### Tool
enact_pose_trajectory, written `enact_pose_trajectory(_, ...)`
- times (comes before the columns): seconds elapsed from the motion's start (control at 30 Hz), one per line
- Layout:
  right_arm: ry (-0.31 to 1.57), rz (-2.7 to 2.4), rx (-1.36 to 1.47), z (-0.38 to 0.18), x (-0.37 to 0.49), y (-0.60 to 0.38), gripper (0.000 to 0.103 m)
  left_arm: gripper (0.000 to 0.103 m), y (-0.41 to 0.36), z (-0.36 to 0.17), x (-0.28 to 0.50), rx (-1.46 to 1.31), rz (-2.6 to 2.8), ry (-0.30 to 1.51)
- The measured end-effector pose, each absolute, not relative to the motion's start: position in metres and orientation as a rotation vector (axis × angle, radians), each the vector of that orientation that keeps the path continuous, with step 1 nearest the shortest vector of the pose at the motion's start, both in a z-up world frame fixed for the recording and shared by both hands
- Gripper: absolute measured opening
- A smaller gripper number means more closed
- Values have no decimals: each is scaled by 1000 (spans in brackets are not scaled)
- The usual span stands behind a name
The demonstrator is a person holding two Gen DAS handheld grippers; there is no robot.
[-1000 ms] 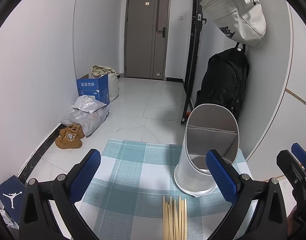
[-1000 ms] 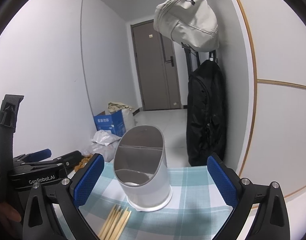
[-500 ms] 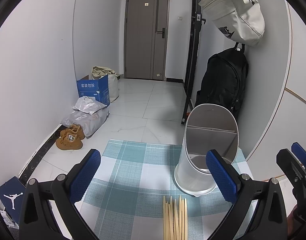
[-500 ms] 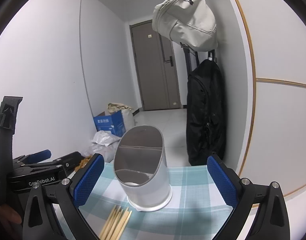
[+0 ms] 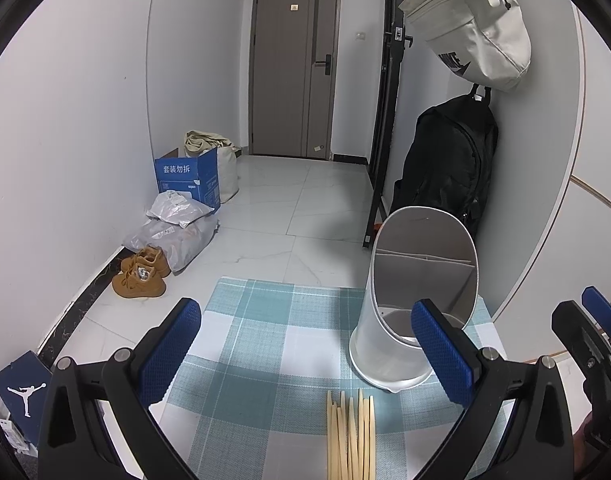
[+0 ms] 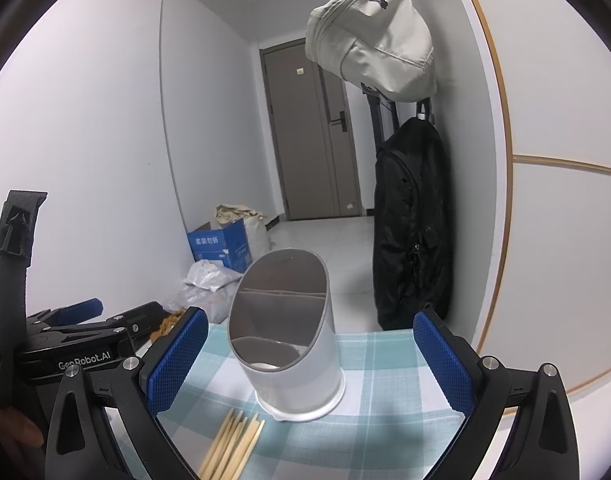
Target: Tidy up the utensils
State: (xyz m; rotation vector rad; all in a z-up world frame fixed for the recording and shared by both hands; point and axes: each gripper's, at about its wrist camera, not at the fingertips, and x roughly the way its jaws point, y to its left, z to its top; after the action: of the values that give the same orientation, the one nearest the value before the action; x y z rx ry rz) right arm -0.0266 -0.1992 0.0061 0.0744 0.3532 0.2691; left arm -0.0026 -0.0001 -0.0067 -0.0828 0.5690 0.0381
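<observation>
Both grippers, L (image 5: 307, 354) and R (image 6: 311, 356), stand wide open w/ nothing held or touched, chopsticks (image 5: 351, 434) lying on the checked cloth (image 5: 265, 332) below/between the fingers, white holder (image 6: 289, 332) upright just ahead.

Black backpack (image 5: 449, 160), beige bag (image 5: 471, 28) above, blue box (image 5: 187, 178), brown shoes (image 5: 141, 272), door (image 5: 295, 68)

Pale wooden chopsticks (image 5: 351, 436), smooth matt plastic holder (image 5: 401, 320), woven checked cloth mat (image 5: 265, 340), glossy floor tiles (image 5: 305, 208)

Black gripper (image 5: 305, 344); blue textured pads (image 5: 167, 350)
</observation>
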Motion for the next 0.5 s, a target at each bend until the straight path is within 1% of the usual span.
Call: enact_pose_trajectory(0.5, 388, 276, 63, 2, -24, -194, 103, 102, 1, -10, 2, -76, 39, 592)
